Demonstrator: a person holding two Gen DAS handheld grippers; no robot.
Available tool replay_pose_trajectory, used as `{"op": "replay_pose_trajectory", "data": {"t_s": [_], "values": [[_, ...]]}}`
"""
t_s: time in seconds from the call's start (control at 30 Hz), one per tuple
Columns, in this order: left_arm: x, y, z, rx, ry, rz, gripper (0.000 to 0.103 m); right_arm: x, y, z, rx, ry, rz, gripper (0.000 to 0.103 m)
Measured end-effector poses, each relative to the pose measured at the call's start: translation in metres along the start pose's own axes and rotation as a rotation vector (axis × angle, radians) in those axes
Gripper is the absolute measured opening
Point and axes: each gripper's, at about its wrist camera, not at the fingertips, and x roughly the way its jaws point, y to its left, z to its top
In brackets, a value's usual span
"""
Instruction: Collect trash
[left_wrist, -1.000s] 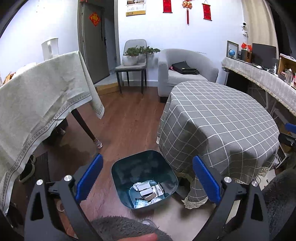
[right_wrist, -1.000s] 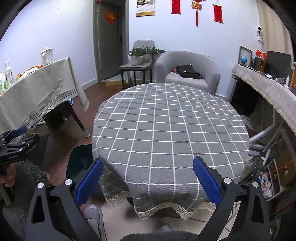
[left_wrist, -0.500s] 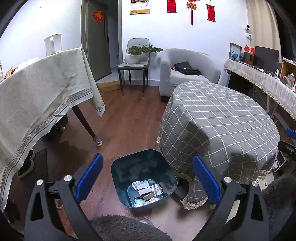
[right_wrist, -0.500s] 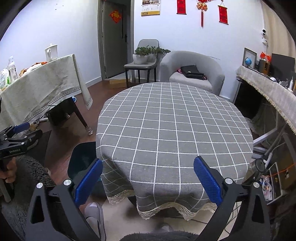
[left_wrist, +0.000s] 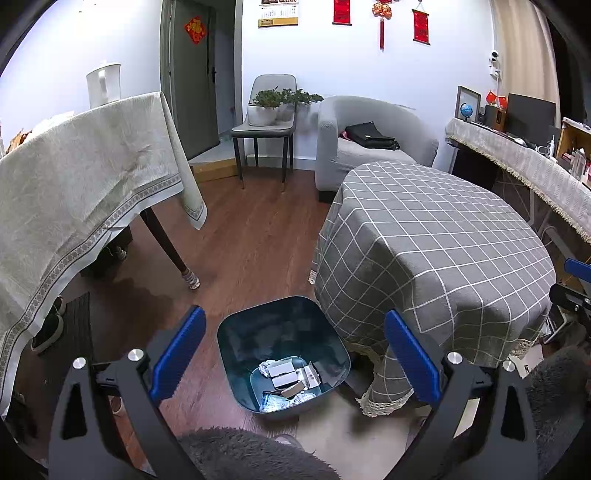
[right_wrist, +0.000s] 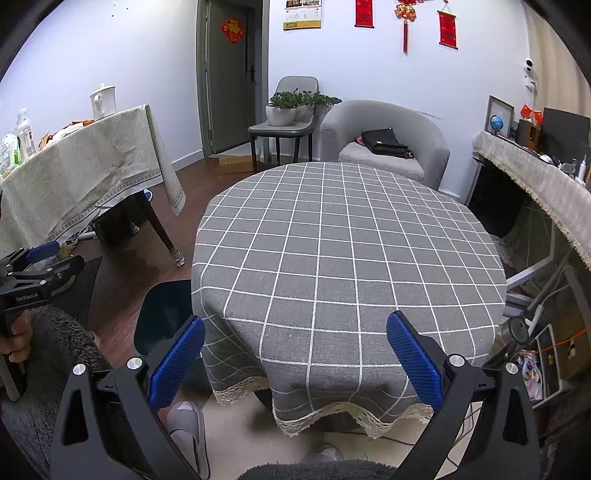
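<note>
- The desk (right_wrist: 332, 258), round under a grey checked cloth, fills the right wrist view straight ahead of the right hand-held gripper (right_wrist: 295, 354); its top shows no loose trash.
- The bin (left_wrist: 282, 350), dark teal and squarish, stands on the wood floor (left_wrist: 240, 251) just beside the desk's left edge, its rim close to the hanging cloth.
- From the left hand-held gripper (left_wrist: 291, 354) the bin lies directly below and ahead, framed between the two fingers, so the left hand is clearly the nearer one; from the right wrist view only a slice of the bin (right_wrist: 166, 314) shows, down and to the left, half hidden by the cloth.
- The trash (left_wrist: 288, 384), crumpled foil and small white wrappers, lies already in the bottom of the bin at its near side.
- Both hand-held grippers are spread wide apart and hold nothing.
- Pose: the left one tips down over the bin; the right one is held more level, aimed across the desk top.
- Judgement: collecting looks about done, unless more trash lies out of view.
</note>
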Motion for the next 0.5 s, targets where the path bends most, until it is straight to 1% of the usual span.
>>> {"op": "replay_pose_trajectory", "data": {"t_s": [0.5], "values": [[0.0002,-0.0007,-0.0003,0.002,0.001,0.001,0.099,0.0008,-0.0017,-0.0023,0.005,0.001,0.001,0.099]]}}
